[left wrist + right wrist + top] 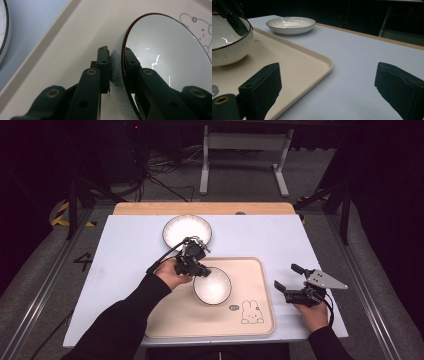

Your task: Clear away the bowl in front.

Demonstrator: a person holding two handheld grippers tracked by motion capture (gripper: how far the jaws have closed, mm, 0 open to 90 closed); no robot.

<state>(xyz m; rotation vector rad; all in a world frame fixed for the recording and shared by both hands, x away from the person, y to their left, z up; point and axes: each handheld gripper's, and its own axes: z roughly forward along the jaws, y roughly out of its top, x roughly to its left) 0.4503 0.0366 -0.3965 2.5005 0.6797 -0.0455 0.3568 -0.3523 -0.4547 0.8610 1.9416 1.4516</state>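
Note:
A white bowl [212,285] with a dark rim sits on the cream tray [170,320]. My left gripper [200,270] is shut on the bowl's left rim. In the left gripper view the rim of the bowl [162,50] is pinched between the two black jaws of my left gripper [117,60], one inside and one outside the wall. A white ribbed plate [187,230] lies on the table beyond the tray. My right gripper [289,277] rests open on the table to the right of the tray, with nothing between its jaws. The right gripper view shows the bowl [227,47], the plate [290,24] and the tray [307,67].
The tray carries a rabbit drawing [251,312] at its front right corner. A wooden strip [200,208] runs along the table's far edge. Bare white tabletop [280,240] lies right of the tray and at the left [120,265].

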